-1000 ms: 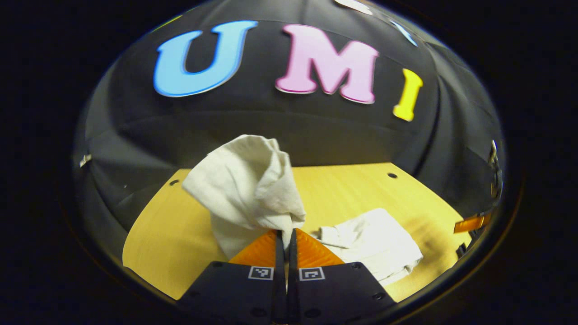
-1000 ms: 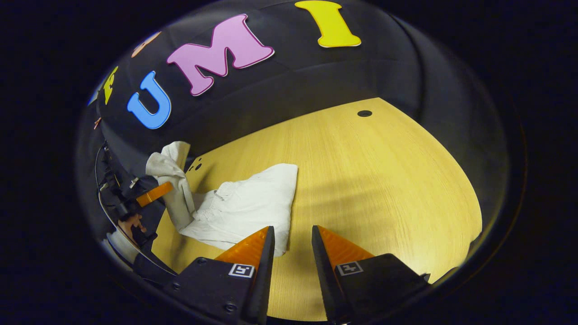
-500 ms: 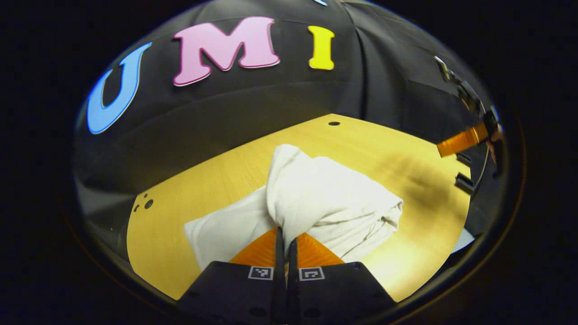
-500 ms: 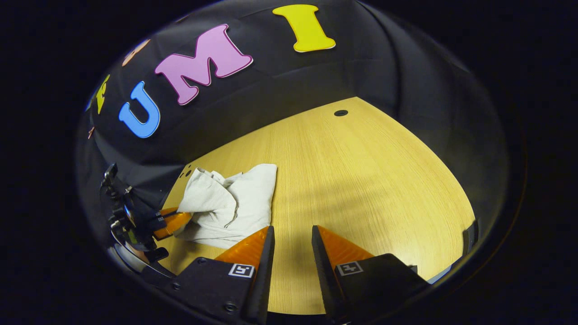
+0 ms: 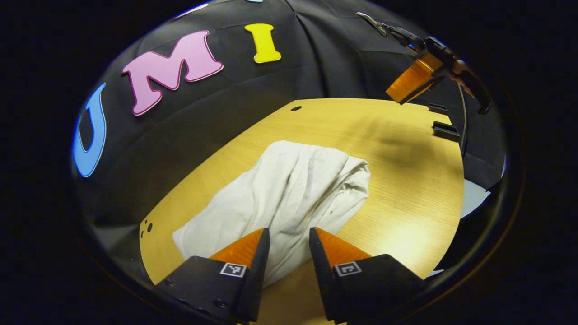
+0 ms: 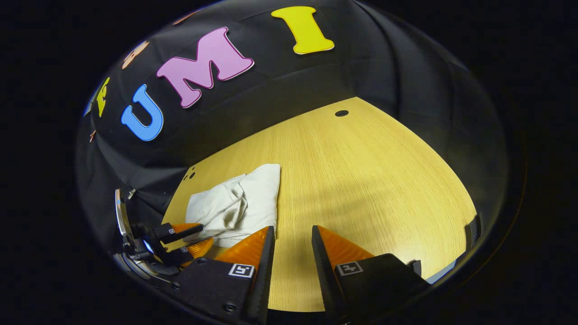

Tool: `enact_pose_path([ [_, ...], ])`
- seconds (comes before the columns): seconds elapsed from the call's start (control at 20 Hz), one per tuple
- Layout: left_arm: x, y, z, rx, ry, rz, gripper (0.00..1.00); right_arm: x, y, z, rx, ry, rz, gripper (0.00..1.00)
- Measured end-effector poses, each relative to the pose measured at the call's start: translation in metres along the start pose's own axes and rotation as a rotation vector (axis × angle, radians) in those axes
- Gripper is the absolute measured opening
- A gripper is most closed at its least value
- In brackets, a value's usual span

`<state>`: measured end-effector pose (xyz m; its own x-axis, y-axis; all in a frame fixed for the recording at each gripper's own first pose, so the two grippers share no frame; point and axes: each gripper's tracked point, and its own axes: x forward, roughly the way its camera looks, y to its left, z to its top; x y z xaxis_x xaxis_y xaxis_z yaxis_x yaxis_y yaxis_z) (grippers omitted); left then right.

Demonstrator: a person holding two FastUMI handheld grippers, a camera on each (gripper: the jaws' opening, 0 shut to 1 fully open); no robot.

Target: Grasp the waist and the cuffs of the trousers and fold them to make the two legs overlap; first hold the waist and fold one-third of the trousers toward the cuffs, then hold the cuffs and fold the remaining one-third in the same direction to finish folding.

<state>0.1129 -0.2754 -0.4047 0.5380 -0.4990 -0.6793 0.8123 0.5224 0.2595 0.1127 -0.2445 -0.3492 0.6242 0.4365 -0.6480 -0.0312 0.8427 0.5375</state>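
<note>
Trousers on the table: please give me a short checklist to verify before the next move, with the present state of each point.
1. Left gripper released: ok, its jaws stand apart with no cloth between them.
2. Right gripper free: ok, open over bare table.
3. Trousers lie on the table in one bundle: ok.
4. Fold is neat: not ok, the top layer is wrinkled and the edges are uneven.
5. Legs overlap exactly, thirds equal: cannot tell, the layers hide each other.
6. Grippers apart from each other: ok in the left gripper view.
</note>
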Motion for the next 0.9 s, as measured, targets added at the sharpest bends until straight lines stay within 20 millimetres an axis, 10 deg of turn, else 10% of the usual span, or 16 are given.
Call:
enact_pose_path([
  [0.2, -0.020, -0.016, 0.014, -0.093, 0.002, -0.045, 0.79, -0.001, 0.011, -0.002, -0.010, 0.003, 0.019, 0.51],
  [0.4, -0.050, -0.003, 0.032, -0.265, -0.009, -0.037, 0.88, -0.001, 0.027, -0.006, -0.021, 0.021, 0.046, 0.41],
  [0.9, -0.124, 0.090, 0.023, -0.692, -0.037, 0.128, 0.89, -0.003, 0.112, -0.001, -0.015, 0.007, 0.216, 0.93],
])
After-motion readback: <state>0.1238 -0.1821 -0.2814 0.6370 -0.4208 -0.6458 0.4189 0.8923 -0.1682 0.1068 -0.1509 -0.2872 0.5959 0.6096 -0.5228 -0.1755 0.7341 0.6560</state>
